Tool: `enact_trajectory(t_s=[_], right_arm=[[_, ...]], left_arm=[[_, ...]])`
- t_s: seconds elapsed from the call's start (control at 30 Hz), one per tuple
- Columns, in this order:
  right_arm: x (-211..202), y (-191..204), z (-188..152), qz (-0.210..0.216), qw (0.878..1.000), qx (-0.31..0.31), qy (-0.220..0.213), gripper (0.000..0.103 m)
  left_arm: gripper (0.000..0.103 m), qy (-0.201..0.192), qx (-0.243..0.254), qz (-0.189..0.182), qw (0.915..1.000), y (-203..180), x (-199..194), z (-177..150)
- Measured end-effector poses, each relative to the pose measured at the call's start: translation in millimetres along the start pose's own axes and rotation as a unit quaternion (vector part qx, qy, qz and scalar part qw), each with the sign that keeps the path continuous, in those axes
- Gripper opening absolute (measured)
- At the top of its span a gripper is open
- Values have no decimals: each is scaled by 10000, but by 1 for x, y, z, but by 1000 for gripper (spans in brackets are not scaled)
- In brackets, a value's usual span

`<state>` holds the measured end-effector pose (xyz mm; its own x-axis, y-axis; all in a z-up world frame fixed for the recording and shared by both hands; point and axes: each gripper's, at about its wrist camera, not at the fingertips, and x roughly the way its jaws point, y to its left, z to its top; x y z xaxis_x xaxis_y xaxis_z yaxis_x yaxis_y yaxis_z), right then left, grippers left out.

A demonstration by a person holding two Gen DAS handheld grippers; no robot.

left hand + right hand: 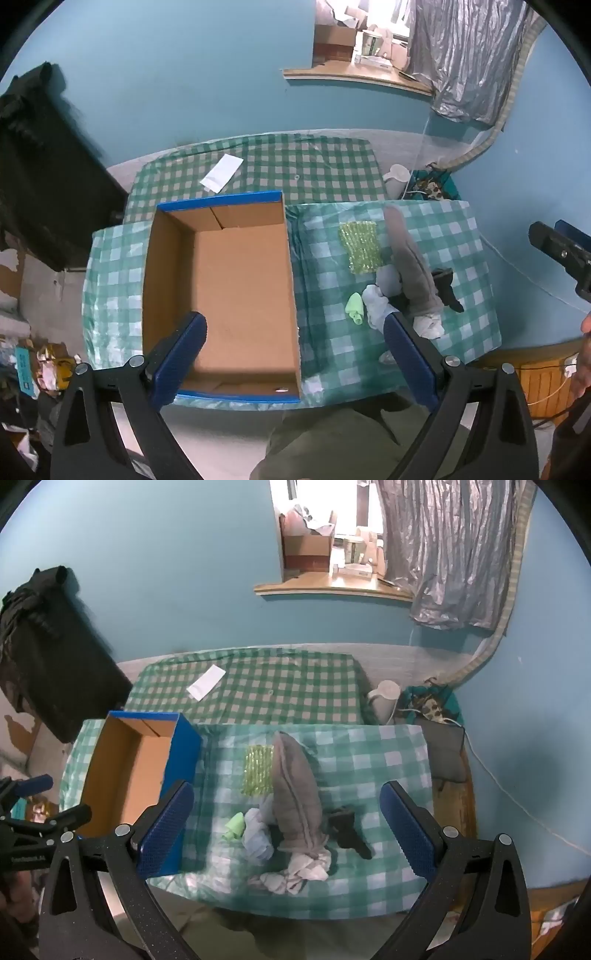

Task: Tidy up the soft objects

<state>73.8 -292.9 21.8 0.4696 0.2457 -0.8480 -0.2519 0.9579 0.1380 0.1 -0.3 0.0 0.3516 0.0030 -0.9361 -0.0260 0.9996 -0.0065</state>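
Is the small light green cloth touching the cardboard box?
Apart. In the left wrist view, a strip of checkered tablecloth shows plainly between the light green cloth and the cardboard box wall; the right wrist view shows that gap too.

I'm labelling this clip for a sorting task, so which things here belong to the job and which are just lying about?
Part of the job:
- cardboard box, nothing in it yet
- grey cloth
- green bubble wrap
- small green piece
- white cloths
- black item

Just lying about:
- white paper on the far table
- white jug
- curtain
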Motion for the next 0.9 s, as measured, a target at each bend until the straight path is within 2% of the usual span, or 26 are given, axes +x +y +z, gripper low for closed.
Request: enact_trajectory(t_s=[0.67, 0.9], right_arm=[[2, 1, 0, 12, 10000, 6, -18, 101], [3, 1, 1, 28, 10000, -8, 1, 101]], left_arm=[[97, 85, -212, -70, 9997, 7, 8, -3], [97, 128, -109, -83, 9998, 2, 11, -1]])
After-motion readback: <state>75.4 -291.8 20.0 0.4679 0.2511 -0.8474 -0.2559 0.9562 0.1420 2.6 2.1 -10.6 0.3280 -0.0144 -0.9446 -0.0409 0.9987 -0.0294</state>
